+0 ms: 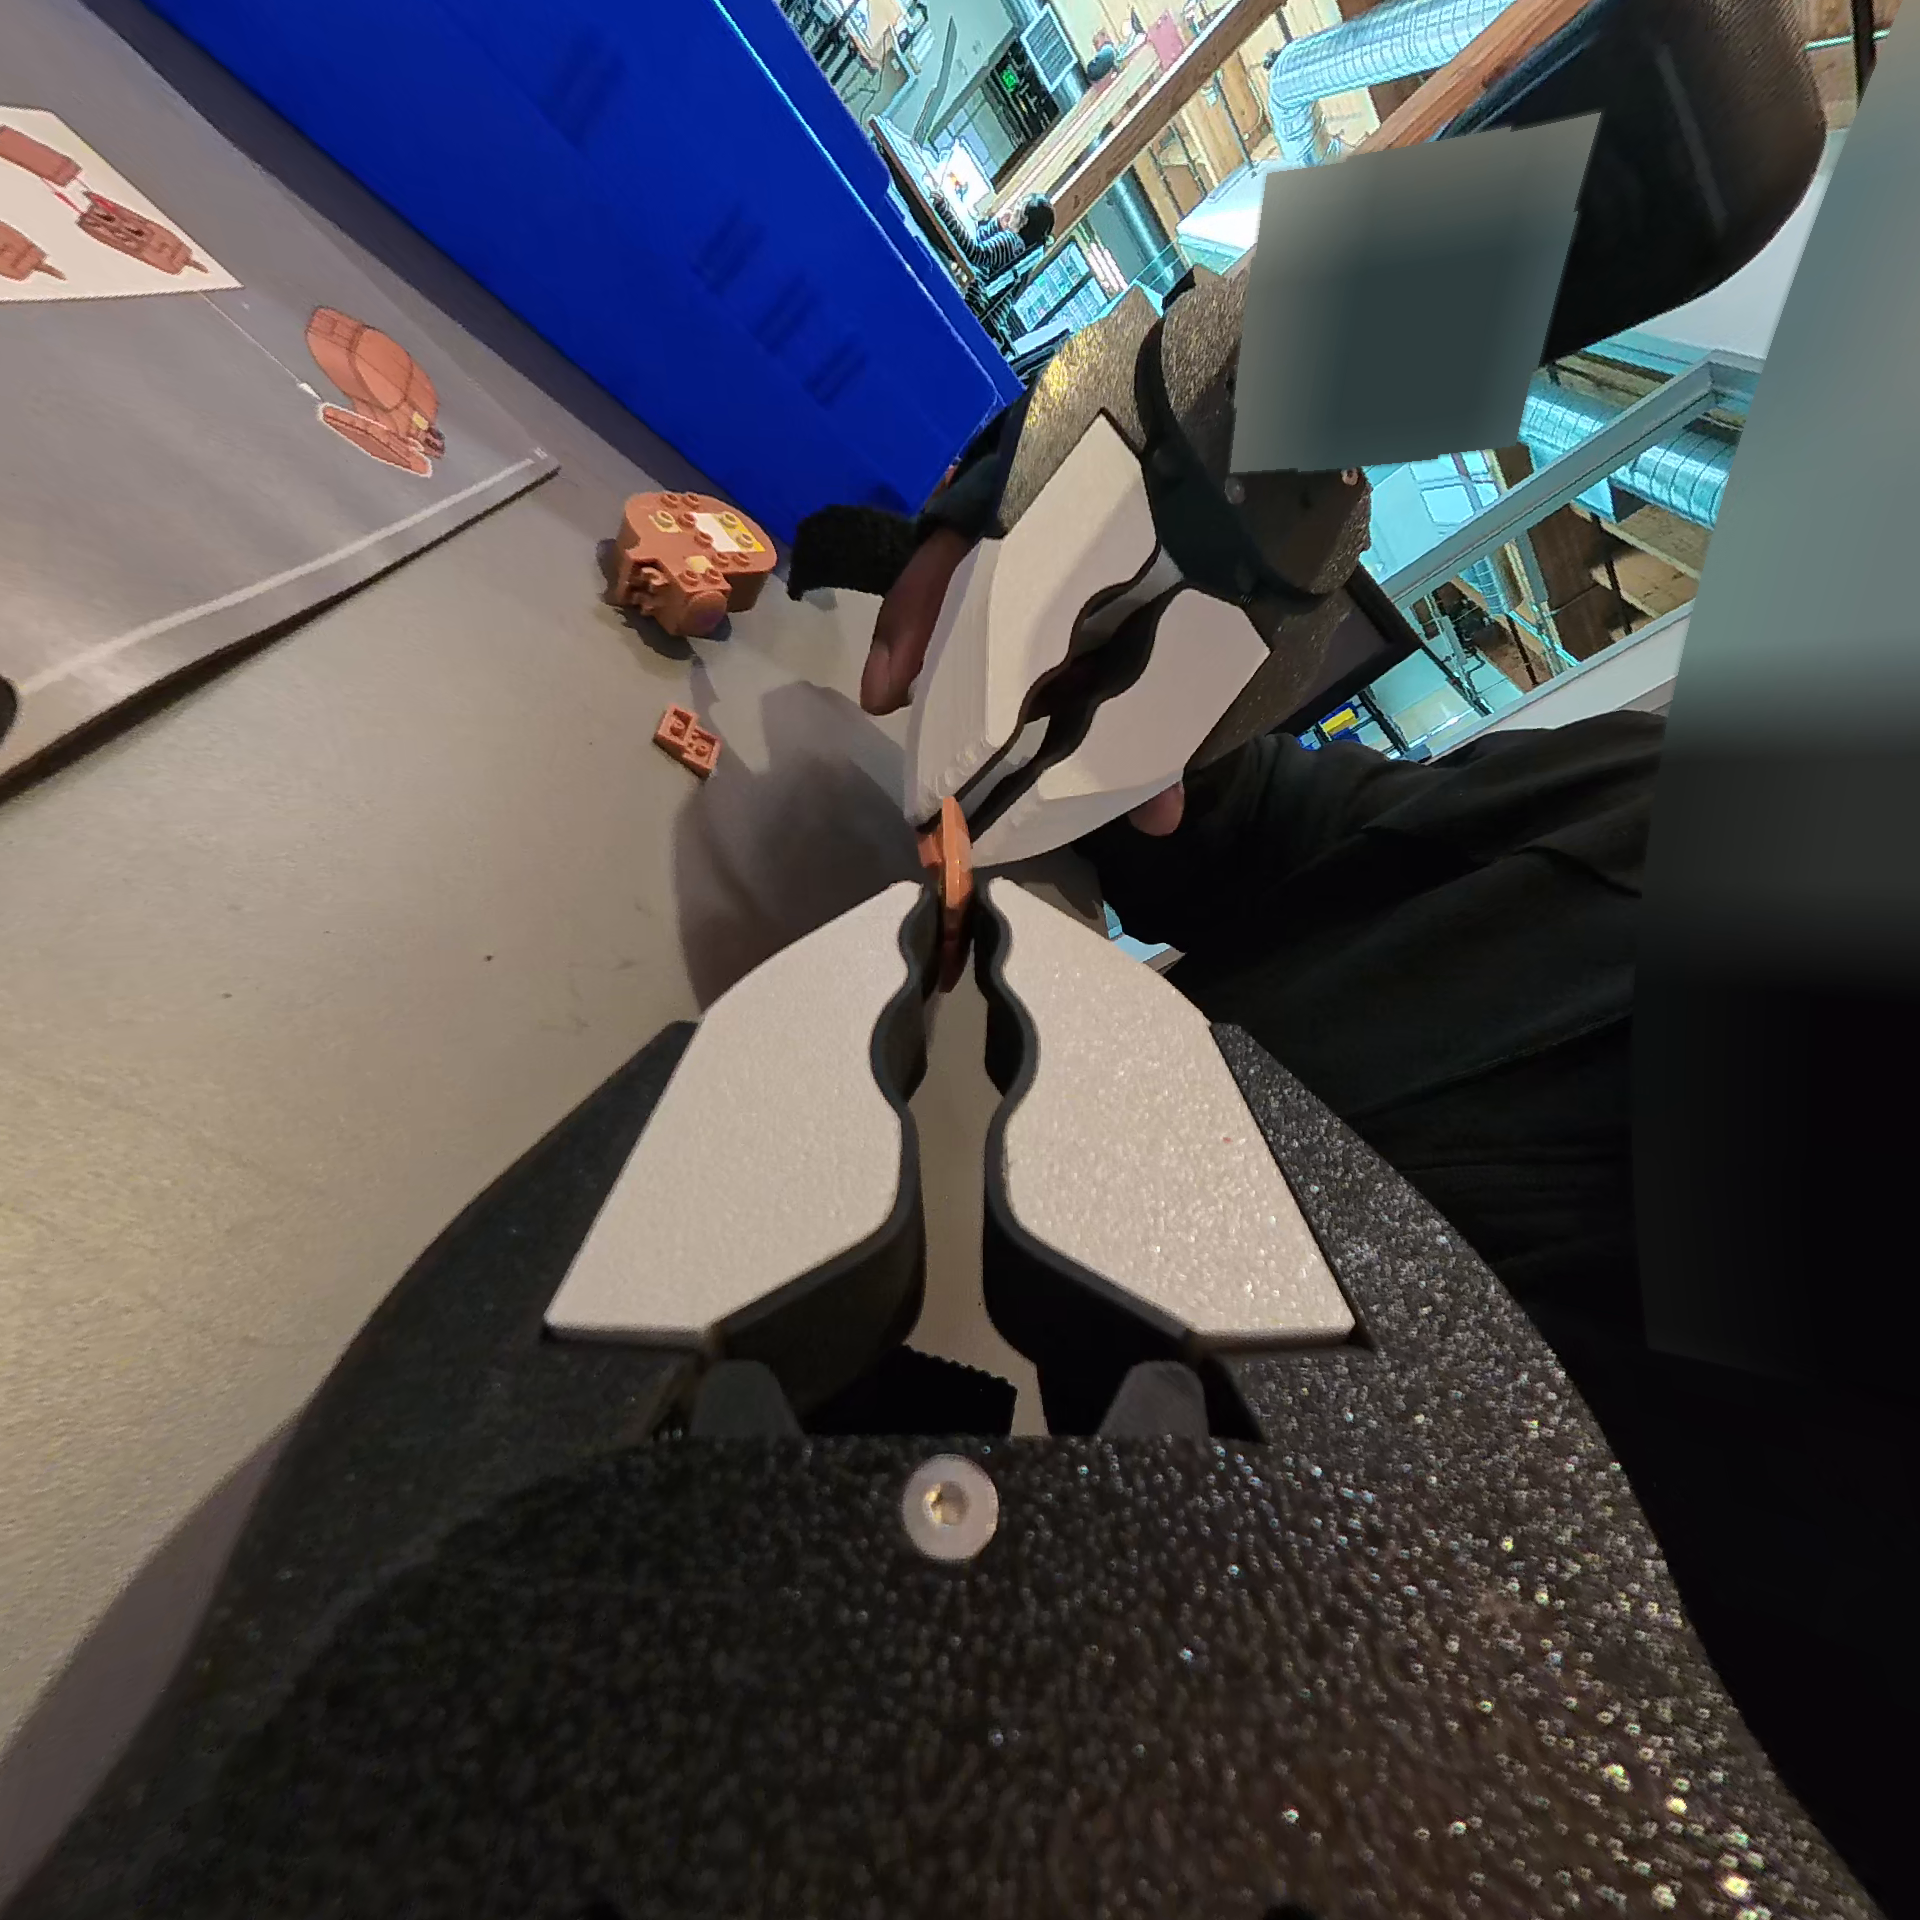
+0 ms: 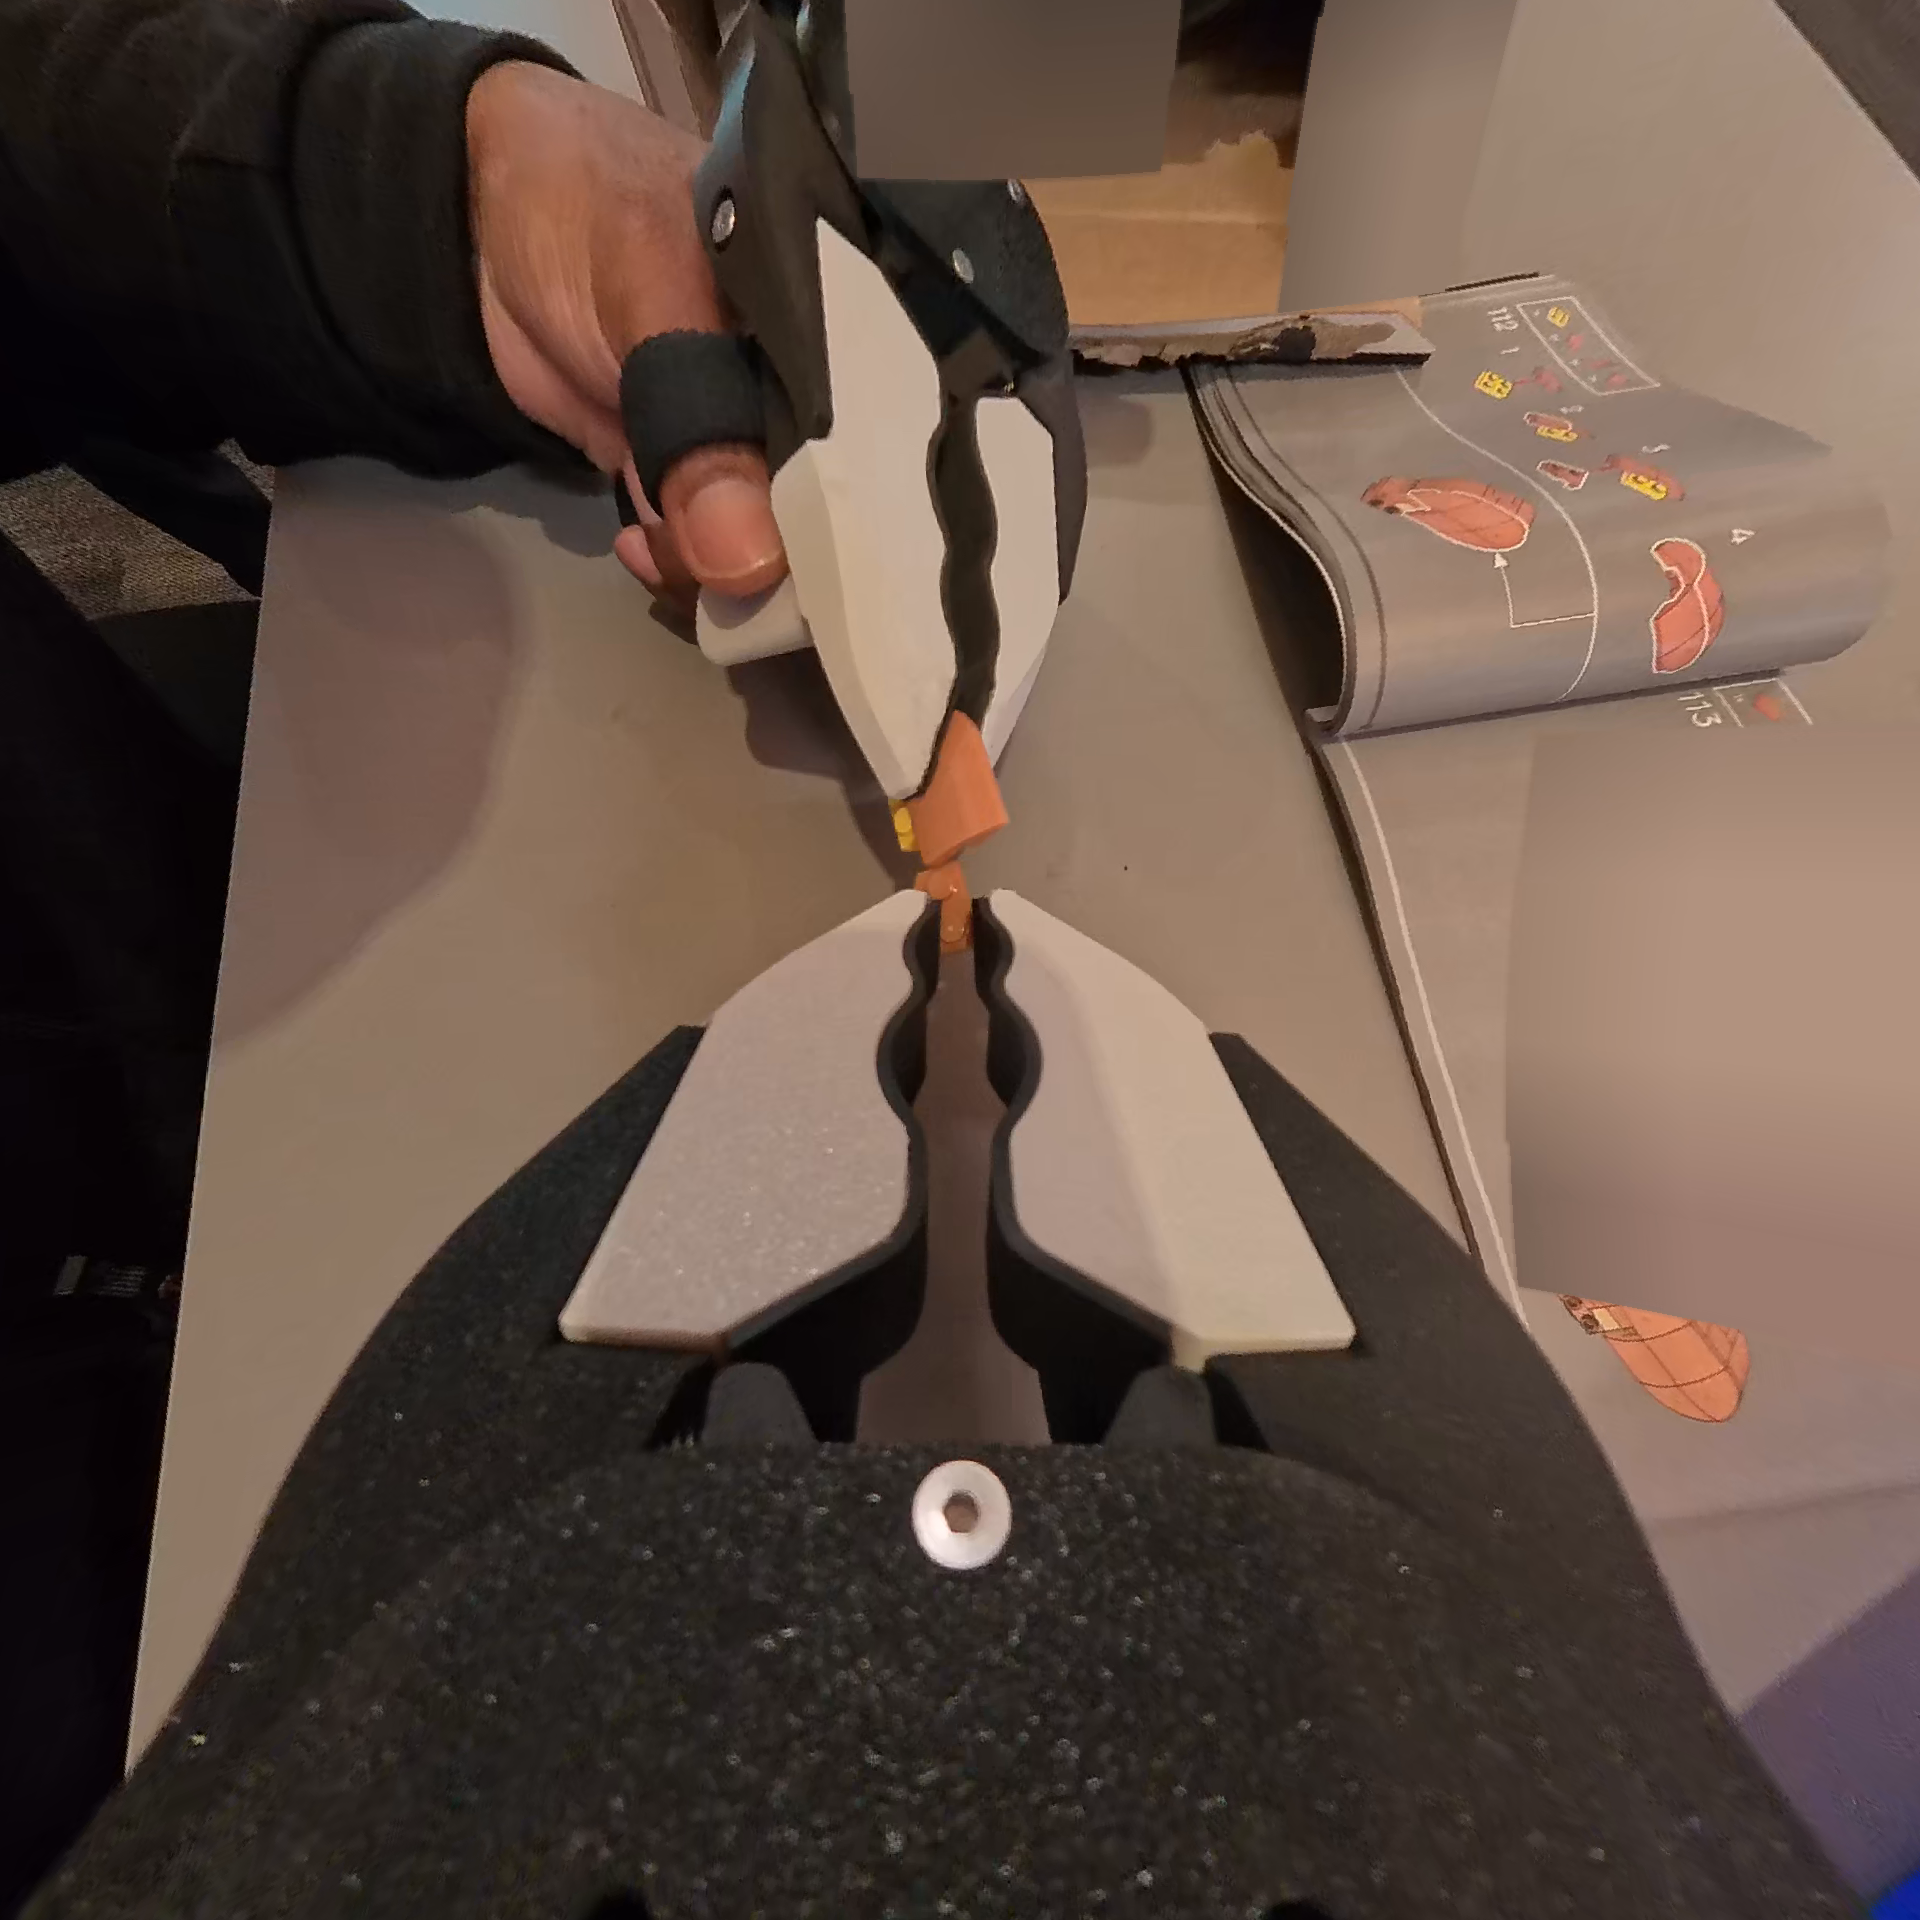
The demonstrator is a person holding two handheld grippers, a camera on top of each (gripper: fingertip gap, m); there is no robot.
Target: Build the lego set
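Each gripper [image 1: 951,914] has a black, grainy body with one silver screw [image 1: 950,1505], pale grey fingers [image 2: 790,1132] and wavy black inner pads. The person wears a black sleeve [image 2: 260,208] and a black finger strap [image 2: 681,400].

Both views were evenly and fairly brightly lit from overhead, and soft grey shadows were cast on the table [image 2: 1143,831]. Straight lines were bent by wide-angle distortion towards the edges. The white fingers [image 1: 1132,1143] were rendered sharp, while the instruction booklet [image 1: 208,499] was slightly smeared.
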